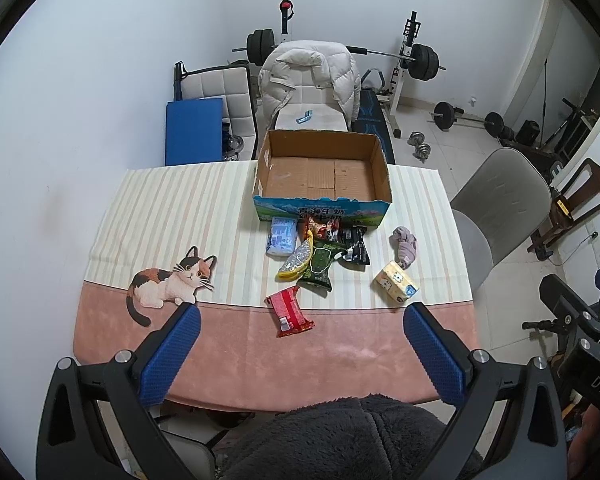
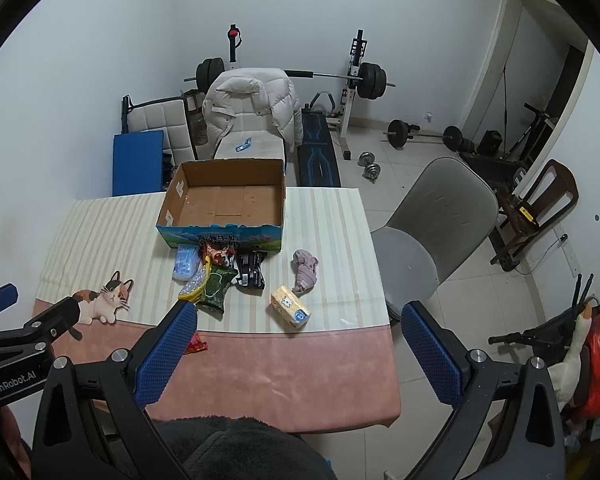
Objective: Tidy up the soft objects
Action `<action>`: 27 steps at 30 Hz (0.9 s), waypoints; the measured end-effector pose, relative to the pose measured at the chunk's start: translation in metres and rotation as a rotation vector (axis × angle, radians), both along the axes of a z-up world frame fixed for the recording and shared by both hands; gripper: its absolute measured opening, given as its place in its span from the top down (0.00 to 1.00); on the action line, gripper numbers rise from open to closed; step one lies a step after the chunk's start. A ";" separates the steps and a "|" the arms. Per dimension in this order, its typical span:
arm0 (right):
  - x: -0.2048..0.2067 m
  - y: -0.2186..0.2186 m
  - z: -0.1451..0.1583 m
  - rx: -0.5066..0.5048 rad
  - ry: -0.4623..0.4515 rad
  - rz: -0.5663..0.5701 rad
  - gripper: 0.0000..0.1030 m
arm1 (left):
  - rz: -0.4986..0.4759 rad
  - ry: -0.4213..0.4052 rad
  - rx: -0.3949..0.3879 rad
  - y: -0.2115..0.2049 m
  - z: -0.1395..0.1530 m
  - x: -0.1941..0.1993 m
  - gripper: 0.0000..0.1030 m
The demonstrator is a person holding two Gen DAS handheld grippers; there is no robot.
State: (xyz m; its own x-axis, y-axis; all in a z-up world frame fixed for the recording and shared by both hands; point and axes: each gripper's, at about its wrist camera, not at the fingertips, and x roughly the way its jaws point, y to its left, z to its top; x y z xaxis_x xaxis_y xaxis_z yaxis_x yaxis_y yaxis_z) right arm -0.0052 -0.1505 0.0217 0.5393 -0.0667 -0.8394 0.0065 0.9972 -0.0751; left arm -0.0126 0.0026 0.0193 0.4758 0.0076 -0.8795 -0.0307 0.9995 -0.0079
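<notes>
An empty cardboard box [image 1: 322, 176] [image 2: 224, 200] stands at the table's far side. In front of it lies a pile of soft packets: a blue-white pack [image 1: 281, 236], a yellow pouch [image 1: 296, 264], a green packet [image 1: 320, 266] [image 2: 216, 286] and a black packet [image 1: 356, 245] [image 2: 251, 268]. A red packet [image 1: 289, 312] lies nearer, a yellow tissue pack [image 1: 396, 283] [image 2: 290, 306] and a mauve cloth [image 1: 405, 245] [image 2: 306, 270] to the right. My left gripper [image 1: 300, 316] and right gripper [image 2: 300, 316] are open and empty, held above the table's near edge.
The table wears a striped and pink cloth [image 1: 260, 356] with a cat print [image 1: 170, 280]. A grey chair [image 2: 432, 232] stands at the right side. A chair with a white jacket [image 1: 310, 76], a weight bench [image 2: 320, 152] and barbells are behind.
</notes>
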 end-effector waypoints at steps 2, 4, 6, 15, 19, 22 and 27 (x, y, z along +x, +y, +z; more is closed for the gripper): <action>0.000 0.001 0.001 -0.003 -0.001 0.001 0.00 | -0.002 0.001 0.000 0.000 0.000 -0.001 0.00; -0.002 0.000 -0.001 -0.003 -0.004 0.002 0.00 | -0.001 0.001 -0.004 0.000 0.000 -0.001 0.00; -0.003 0.002 -0.001 -0.005 -0.006 0.006 0.00 | 0.004 -0.002 -0.006 0.001 0.000 -0.001 0.00; -0.003 0.002 -0.001 -0.008 -0.010 0.006 0.00 | 0.009 -0.011 -0.013 0.001 0.000 -0.002 0.00; -0.004 0.002 -0.001 -0.006 -0.010 0.007 0.00 | 0.010 -0.013 -0.012 0.000 0.000 -0.001 0.00; -0.003 0.001 -0.001 -0.004 -0.015 0.011 0.00 | 0.011 -0.017 -0.013 -0.001 0.000 -0.001 0.00; -0.003 0.001 -0.001 0.003 -0.018 0.013 0.00 | 0.012 -0.012 -0.020 -0.002 0.000 0.001 0.00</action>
